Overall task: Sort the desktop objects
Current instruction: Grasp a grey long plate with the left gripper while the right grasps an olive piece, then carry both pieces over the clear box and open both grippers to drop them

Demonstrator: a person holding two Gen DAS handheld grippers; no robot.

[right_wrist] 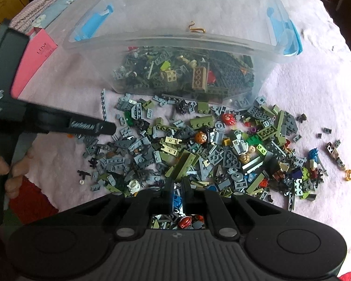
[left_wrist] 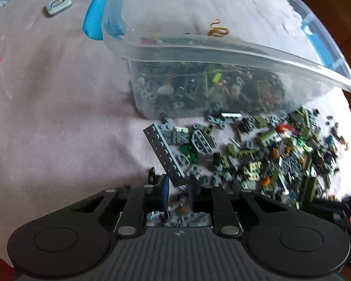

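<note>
My left claw (left_wrist: 177, 183) grips one end of a long dark grey studded plate (left_wrist: 164, 152), the fingers drawn in narrow against its lower edge, and the plate slants up and away from me toward the clear plastic bin (left_wrist: 222, 53). The bin stands just beyond the loose heap, on a pale pink fleecy cloth (left_wrist: 58, 105) that covers the surface; it already holds a deep layer of bricks, and its near wall bows out over the closest pieces.

My right claw (right_wrist: 177, 196) hangs low over the near edge of the brick pile (right_wrist: 199, 149), fingers close together with a small blue piece (right_wrist: 176, 200) sitting between them. I cannot tell whether it is pinched or simply lying in the gap. In the right view the left tool reaches in from the side, well apart from the right one.

I judge this as the middle of the job: the pick on the left looks made, and plenty of bricks lie outside the bin. The next move, as I see it, calls for lifting the plate clear of the heap, carrying it over the bin's rim, and only then spreading the fingers. Since I hold the plate by one end, it could pivot or snag neighbouring pieces, so a level, unhurried lift seems wise.
</note>
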